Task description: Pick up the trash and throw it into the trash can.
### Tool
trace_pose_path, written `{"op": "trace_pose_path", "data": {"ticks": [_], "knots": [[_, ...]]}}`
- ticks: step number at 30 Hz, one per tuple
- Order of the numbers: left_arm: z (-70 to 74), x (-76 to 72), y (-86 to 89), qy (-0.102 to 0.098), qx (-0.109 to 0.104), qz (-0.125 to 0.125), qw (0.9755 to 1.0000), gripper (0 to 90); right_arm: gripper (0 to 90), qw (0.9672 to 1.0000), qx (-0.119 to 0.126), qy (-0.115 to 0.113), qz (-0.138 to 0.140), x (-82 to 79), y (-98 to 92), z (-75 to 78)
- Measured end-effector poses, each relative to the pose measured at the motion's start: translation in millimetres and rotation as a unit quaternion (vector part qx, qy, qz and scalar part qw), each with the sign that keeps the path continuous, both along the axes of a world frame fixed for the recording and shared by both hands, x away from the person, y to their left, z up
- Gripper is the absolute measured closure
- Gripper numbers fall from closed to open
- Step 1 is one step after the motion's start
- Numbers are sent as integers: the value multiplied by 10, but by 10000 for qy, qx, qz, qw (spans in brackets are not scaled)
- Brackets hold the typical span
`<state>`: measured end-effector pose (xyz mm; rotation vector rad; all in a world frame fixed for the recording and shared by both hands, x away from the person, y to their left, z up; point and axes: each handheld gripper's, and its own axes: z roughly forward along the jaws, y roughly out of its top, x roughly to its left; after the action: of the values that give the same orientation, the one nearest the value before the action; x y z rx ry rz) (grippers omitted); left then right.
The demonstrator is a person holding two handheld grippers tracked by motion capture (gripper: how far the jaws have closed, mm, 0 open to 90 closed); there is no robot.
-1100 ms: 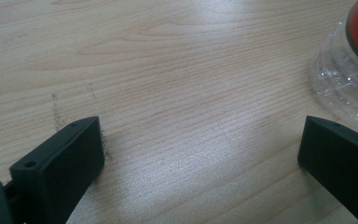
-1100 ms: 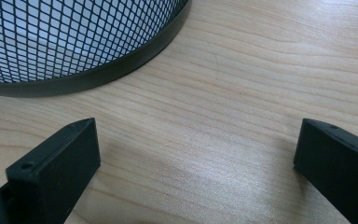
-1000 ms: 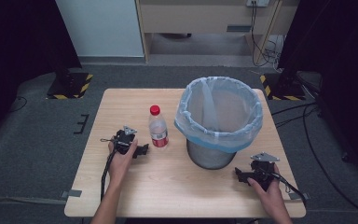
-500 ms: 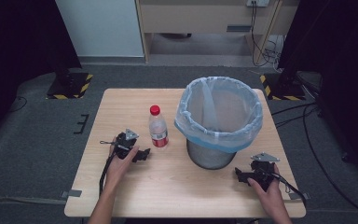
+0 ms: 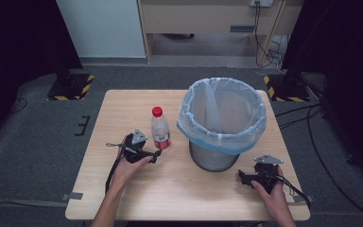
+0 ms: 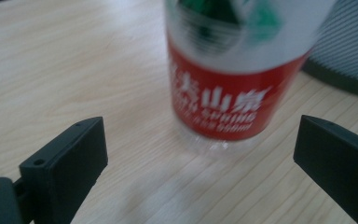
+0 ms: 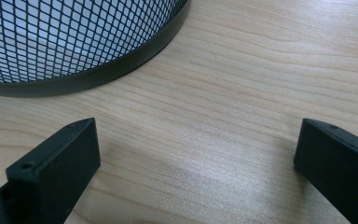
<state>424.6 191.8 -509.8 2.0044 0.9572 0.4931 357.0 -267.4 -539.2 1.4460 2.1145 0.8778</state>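
Observation:
A clear plastic bottle (image 5: pixel 160 132) with a red cap and red label stands upright on the wooden table (image 5: pixel 123 113), left of a mesh bin (image 5: pixel 222 120) lined with a pale blue bag. My left gripper (image 5: pixel 156 154) is open, just in front of the bottle's base. In the left gripper view the bottle (image 6: pixel 235 79) stands close ahead, between the spread jaws but beyond their tips. My right gripper (image 5: pixel 244 178) rests low on the table by the bin's front right, open, with nothing between its jaws. The right gripper view has the bin's mesh wall (image 7: pixel 70 42) at upper left.
The bin takes up the right middle of the table. Bare wood (image 5: pixel 189 189) lies between the two hands along the front edge. Cables trail from both grippers. Grey floor, black stands with yellow stripes and a cabinet lie beyond the far edge.
My left gripper has slid slightly forward and right, closing in on the bottle's base. The right gripper and the bottle have stayed put.

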Motion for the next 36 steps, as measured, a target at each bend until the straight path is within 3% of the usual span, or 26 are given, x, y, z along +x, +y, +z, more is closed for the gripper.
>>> {"op": "trace_pose_path", "data": {"ticks": [6, 8, 9, 14, 17, 21, 25, 30, 32, 33, 35, 36], "knots": [[54, -11, -73, -307, -271, -137, 9991, 38, 4, 10000, 0, 1, 0, 0, 0, 0], [75, -3, -85, -399, -488, -120, 9979, 45, 4, 10000, 0, 1, 0, 0, 0, 0], [95, 9, -101, -464, -704, -101, 9964, 49, 4, 10000, 2, 3, -2, -2, 1, 0], [98, 75, -170, -552, -889, -97, 9945, 66, 4, 10000, 2, 3, -7, -7, 2, 0], [99, 114, -170, -635, -1152, -85, 9913, 243, 4, 10000, 11, 10, -20, -13, 4, 1], [153, 85, -146, -726, -953, -99, 9927, 283, 4, 10000, 12, 11, -21, -13, 5, 1], [258, 42, -101, -794, -1031, -163, 9914, 284, 4, 10000, 13, 11, -22, -13, 5, 1], [419, 34, -69, -880, -790, -302, 9925, 284, 4, 10000, 13, 10, -20, -13, 4, 1], [576, 57, -26, -924, -610, -348, 9932, 285, 4, 10000, 10, 10, -20, -12, 4, 1], [576, 57, -26, -924, -610, -348, 9932, 285, 4, 10000, 12, 10, -18, -12, 4, 1], [770, 80, 14, -998, -561, -399, 9926, 285, 4, 10000, 5, 5, 2, -8, 1, 1], [770, 80, 14, -998, -561, -399, 9926, 285, 4, 10000, 5, 5, 2, -8, 1, 1]]}}
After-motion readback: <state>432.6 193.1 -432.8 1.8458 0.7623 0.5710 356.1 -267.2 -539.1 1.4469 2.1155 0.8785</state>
